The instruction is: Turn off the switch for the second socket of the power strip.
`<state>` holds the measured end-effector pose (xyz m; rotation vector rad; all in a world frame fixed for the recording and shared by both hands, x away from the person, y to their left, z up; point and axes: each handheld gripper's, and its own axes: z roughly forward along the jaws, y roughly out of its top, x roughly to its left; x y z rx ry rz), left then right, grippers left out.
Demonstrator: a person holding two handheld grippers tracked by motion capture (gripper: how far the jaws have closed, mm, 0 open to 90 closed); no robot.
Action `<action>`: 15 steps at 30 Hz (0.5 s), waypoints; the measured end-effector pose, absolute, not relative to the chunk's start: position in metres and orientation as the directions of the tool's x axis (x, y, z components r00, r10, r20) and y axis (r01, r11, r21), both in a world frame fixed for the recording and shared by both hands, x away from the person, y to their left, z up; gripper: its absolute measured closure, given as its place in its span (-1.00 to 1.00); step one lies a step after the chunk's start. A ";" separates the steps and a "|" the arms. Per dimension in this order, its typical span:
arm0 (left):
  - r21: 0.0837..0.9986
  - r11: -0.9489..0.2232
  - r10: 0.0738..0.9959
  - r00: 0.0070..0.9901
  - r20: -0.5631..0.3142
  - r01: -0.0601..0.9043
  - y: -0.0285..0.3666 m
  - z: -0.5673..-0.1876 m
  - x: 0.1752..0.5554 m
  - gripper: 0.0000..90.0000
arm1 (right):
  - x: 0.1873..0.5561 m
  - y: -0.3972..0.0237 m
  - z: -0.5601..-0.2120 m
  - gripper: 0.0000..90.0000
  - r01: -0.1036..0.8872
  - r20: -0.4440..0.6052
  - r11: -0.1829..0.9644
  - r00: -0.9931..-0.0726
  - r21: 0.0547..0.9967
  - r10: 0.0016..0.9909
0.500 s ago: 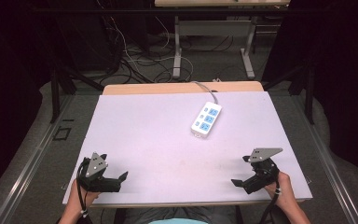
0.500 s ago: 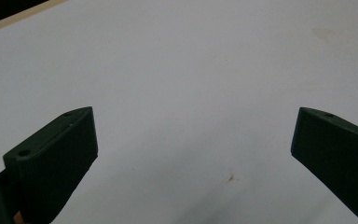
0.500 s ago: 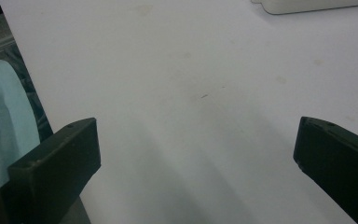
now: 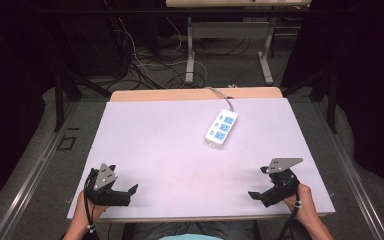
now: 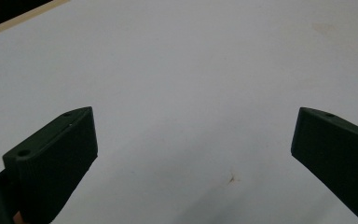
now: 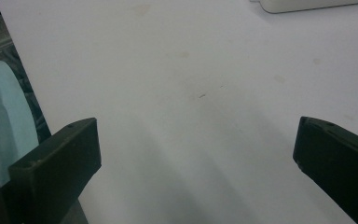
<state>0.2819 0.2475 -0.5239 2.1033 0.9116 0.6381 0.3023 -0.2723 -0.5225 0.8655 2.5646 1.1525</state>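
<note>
Nothing has been picked up yet, so the work looks to be at its very start. The left gripper [image 4: 130,192] and the right gripper [image 4: 256,194] are held low near the front edge of the table [image 4: 155,140]. Both sets of fingers [image 5: 58,154] are spread wide, with nothing between them. The power strip [image 4: 222,128] lies flat toward the back, well apart from both. Next, a gripper probably has to be reached forward to it.

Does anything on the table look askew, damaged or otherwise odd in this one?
Nothing much stands out. The white power strip lies at a slant near the far edge of the table, cord trailing off the back. A few faint stains mark the white surface, no spill or damage.
</note>
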 end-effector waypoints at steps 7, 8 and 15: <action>0.784 -0.476 0.765 0.628 0.145 0.399 0.245 -0.525 0.282 -1.00 | 0.303 -0.273 -0.522 -0.99 0.429 0.049 0.522 -0.804 0.737 0.592; 0.784 -0.476 0.765 0.628 0.145 0.399 0.245 -0.525 0.282 -1.00 | 0.303 -0.273 -0.522 -0.99 0.428 0.047 0.522 -0.804 0.738 0.592; 0.781 -0.482 0.766 0.624 0.156 0.397 0.246 -0.525 0.283 -1.00 | 0.305 -0.274 -0.520 -0.98 0.420 0.043 0.515 -0.804 0.748 0.594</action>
